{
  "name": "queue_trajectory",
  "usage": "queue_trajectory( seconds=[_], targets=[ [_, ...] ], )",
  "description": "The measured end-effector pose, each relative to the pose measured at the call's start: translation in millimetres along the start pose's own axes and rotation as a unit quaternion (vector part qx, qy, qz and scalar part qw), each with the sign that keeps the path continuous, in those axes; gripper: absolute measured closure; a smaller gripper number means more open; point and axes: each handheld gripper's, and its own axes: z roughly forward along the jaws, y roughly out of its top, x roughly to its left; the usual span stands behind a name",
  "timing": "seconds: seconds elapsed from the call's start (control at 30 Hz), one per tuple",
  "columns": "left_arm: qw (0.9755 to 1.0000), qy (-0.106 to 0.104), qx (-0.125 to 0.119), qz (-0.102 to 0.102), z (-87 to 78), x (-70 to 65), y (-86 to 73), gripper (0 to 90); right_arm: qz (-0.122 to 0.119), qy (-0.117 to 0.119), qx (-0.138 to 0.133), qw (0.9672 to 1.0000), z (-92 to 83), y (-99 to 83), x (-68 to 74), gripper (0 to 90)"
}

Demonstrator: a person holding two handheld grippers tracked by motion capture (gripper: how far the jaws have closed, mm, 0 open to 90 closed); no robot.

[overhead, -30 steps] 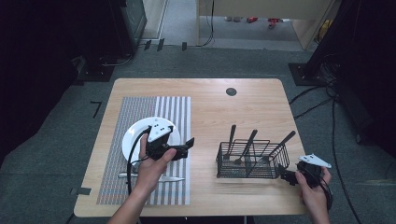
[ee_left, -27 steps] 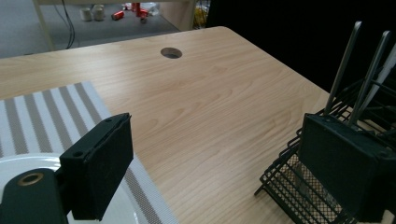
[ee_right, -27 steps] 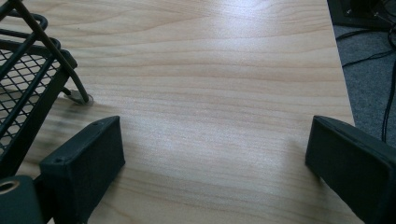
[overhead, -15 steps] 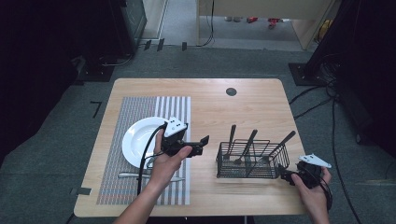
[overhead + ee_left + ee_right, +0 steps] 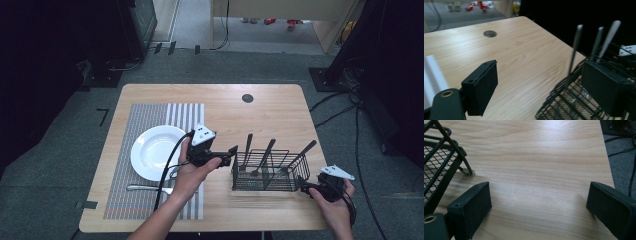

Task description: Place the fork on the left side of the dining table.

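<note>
A black wire basket stands on the wooden table right of centre, with three metal utensils upright in it. My left gripper hovers open just left of the basket, jaws pointing at it. In the left gripper view the gripper is open with nothing between its jaws; the basket and the utensil handles rise close at the right. My right gripper rests open at the basket's right end, over bare table, with the basket's corner at its left.
A white plate sits on a striped grey placemat at the left. A silver utensil lies on the mat in front of the plate. A round cable hole is near the table's far edge. Cables trail on the floor at the right.
My left gripper has moved right, from over the plate to just beside the basket's left end. The right gripper has stayed where it was.
</note>
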Motion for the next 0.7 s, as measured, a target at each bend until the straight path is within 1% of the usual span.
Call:
queue_trajectory(
  seconds=[0.03,0.1,0.2,0.3,0.37,0.43,0.47,0.53,0.57,0.6,0.63,0.7],
  targets=[
    [1.0000,-0.002,0.001,0.003,2.8,-2.0,1.2,14.7,-0.001,0.000,0.000,1.0000,0.0,0.1,-0.1,5.4],
    [1.0000,-0.009,0.001,-0.001,8.5,-3.1,3.4,14.9,-0.001,0.000,0.000,1.0000,0.0,0.1,-0.2,5.4],
    [0.9998,-0.016,-0.004,-0.005,14.3,-4.5,6.2,24.3,0.000,0.000,0.000,1.0000,-0.1,0.0,-0.1,5.5],
    [0.9996,-0.026,-0.004,0.002,19.7,-9.0,9.3,24.6,-0.001,0.002,0.000,1.0000,0.0,0.2,-0.3,5.8],
    [0.9994,-0.035,-0.003,0.005,22.3,-11.8,10.9,26.4,-0.001,0.002,0.000,1.0000,0.0,0.3,-0.2,6.1],
    [0.9994,-0.033,0.000,0.011,25.1,-14.4,12.1,28.0,-0.002,0.002,0.000,1.0000,-0.1,0.3,-0.5,6.3],
    [0.9994,-0.033,0.001,0.010,26.2,-15.2,12.5,31.7,-0.001,0.002,0.000,1.0000,-0.2,0.3,-0.3,6.4],
    [0.9992,-0.037,0.004,0.012,29.6,-16.6,13.7,33.8,-0.001,0.003,0.000,1.0000,-0.2,0.2,-0.3,6.7],
    [0.9991,-0.039,0.004,0.012,30.7,-17.0,14.0,37.0,-0.002,0.003,0.000,1.0000,-0.2,0.2,-0.4,6.8],
    [0.9988,-0.047,0.004,0.015,32.7,-17.3,14.4,40.4,-0.002,0.003,0.000,1.0000,-0.3,0.2,-0.3,6.8],
    [0.9985,-0.051,0.005,0.017,33.9,-17.6,14.8,45.7,-0.002,0.003,-0.001,1.0000,-0.2,0.2,-0.3,6.8],
    [0.9980,-0.058,0.013,0.024,37.3,-18.5,16.1,49.6,-0.002,0.003,0.000,1.0000,-0.2,0.2,-0.3,6.9]
  ],
)
